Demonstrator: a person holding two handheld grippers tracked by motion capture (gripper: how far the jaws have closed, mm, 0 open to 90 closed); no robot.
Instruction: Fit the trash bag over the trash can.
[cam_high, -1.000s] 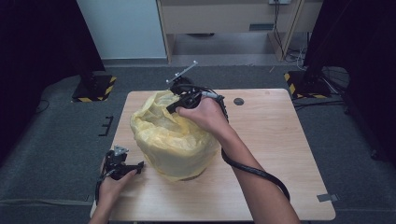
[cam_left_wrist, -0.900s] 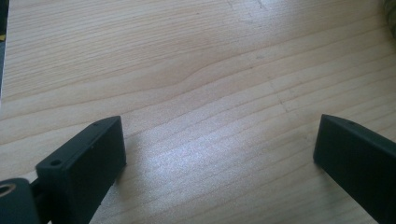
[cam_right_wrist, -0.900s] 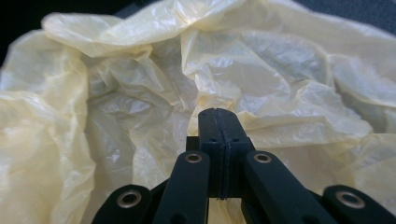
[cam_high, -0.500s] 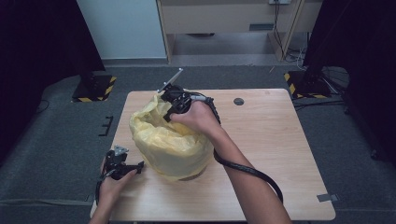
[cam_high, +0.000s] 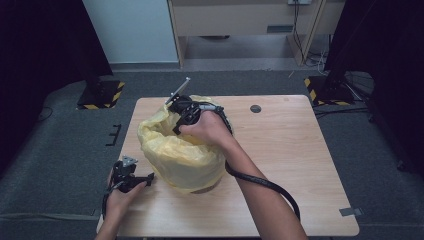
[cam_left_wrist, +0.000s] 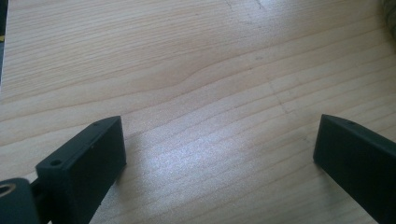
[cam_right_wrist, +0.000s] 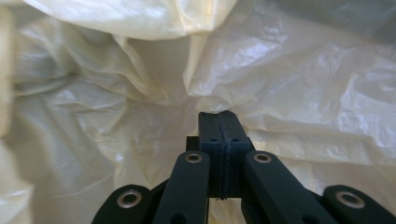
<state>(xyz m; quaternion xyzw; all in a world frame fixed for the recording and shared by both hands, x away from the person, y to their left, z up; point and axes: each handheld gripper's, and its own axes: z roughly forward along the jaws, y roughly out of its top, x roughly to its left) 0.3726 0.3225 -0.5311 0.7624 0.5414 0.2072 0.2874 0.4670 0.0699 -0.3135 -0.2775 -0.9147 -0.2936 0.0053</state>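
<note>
**A:** Start closest to the person. What sits in front of the yellow bag (cam_high: 180, 152)?

**B:** The left gripper (cam_high: 131, 177), held in the left hand (cam_high: 120, 192) near the front left edge of the table (cam_high: 300, 165). It lies low, just to the left of the bag's base and apart from it. In the left gripper view its two black jaws stand spread wide over bare wood grain, with nothing between them.

**A:** And the bag itself?

**B:** It stands on the left half of the table, a crumpled, thin yellow plastic bag, puffed up, mouth facing upward. A bit of something brownish shows under its front edge; I cannot tell what it is.

**A:** Where is the other hand relative to the bag?

**B:** The right hand (cam_high: 210, 127) rests over the bag's far upper rim, holding the right gripper (cam_high: 186, 112) with its tip pointed down into the opening. A black cable (cam_high: 265, 185) trails from it along the forearm, to the right of the bag.

**A:** The state of that gripper's jaws?

**B:** In the right gripper view they are pressed together, and pale plastic (cam_right_wrist: 303, 84) folds all around them. Whether a fold of film is pinched between the tips, I cannot tell.

**A:** Anything beyond the bag?

**B:** A small dark round disc (cam_high: 256, 108) set in the tabletop, well to the right of the bag near the far edge.
</note>
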